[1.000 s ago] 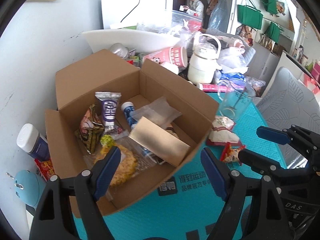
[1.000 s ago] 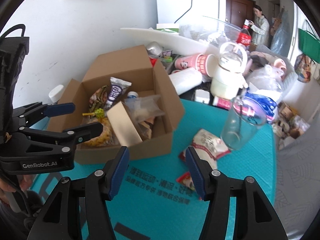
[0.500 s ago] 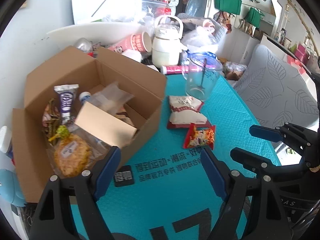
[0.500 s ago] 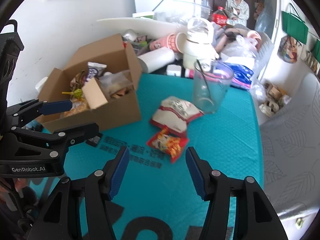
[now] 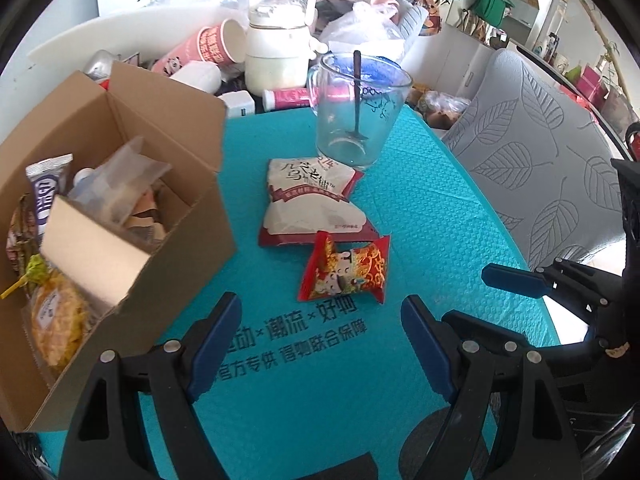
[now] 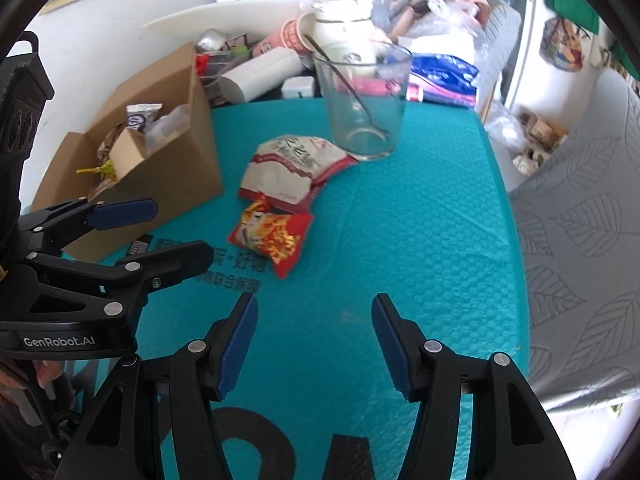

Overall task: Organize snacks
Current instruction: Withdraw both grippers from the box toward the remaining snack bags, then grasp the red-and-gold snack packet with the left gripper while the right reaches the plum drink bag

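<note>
Left wrist: cardboard box (image 5: 192, 216) holds snacks; glass (image 5: 356, 120) holds spoon (image 5: 356, 92).

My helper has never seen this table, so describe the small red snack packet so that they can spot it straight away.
Start at the open cardboard box on the teal mat. Beside it stands a clear glass cup with a spoon inside, and a white and dark red bag lies in front of the cup. The small red packet touches that bag's near edge; it is the smaller, brighter one, with cartoon print.
</note>
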The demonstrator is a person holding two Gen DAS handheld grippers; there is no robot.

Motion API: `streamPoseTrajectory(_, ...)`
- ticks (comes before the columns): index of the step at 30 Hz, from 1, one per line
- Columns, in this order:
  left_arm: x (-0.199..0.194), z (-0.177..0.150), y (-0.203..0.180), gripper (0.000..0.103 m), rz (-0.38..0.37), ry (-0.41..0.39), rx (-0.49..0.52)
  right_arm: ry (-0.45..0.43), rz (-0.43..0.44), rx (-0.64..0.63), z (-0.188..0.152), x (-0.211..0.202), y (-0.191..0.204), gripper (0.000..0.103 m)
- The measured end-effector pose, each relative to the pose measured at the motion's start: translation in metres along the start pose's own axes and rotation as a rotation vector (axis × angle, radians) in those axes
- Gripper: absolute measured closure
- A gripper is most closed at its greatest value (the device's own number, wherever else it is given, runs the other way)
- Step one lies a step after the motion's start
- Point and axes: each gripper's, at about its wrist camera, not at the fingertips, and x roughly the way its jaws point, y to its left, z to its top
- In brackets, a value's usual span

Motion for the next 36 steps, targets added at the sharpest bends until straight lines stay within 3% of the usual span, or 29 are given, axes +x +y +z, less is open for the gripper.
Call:
streamPoseTrajectory(16, 0.065, 0.015, -0.012, 0.021, -0.055, 0.088, 0.044, 0.046, -0.016, 0.057, 0.002, 0.022, -0.035, 0.044)
streamPoseTrajectory(17, 0.066, 0.015, -0.012, 0.023, -0.060, 0.079, 0.043, 0.047, -0.015, 0.059, 0.002, 0.023, -0.036, 0.044)
streamPoseTrajectory(18, 0.067, 0.014, -0.012, 0.037, -0.057, 0.069, 0.048, 0.047, -0.015, 0.061, 0.003, 0.024, -0.036, 0.044)
streamPoseTrajectory(19, 0.068, 0.013, -0.014, 0.043, -0.042, 0.062, 0.058, 0.048, -0.015, 0.061, 0.003, 0.024, -0.036, 0.044)
streamPoseTrajectory(24, 0.056, 0.010, -0.015, 0.056, -0.025, 0.017, 0.083, 0.043, -0.011, 0.047, 0.007, 0.025, -0.032, 0.044)
streamPoseTrajectory(33, 0.010, 0.003, 0.011, 0.056, 0.016, -0.036, 0.008, 0.019, 0.022, 0.008, 0.026, 0.024, -0.015, 0.043)
streamPoseTrajectory(36, -0.011, -0.003, 0.022, 0.056, 0.029, -0.065, -0.022, 0.010, 0.032, -0.010, 0.034, 0.025, -0.005, 0.032)
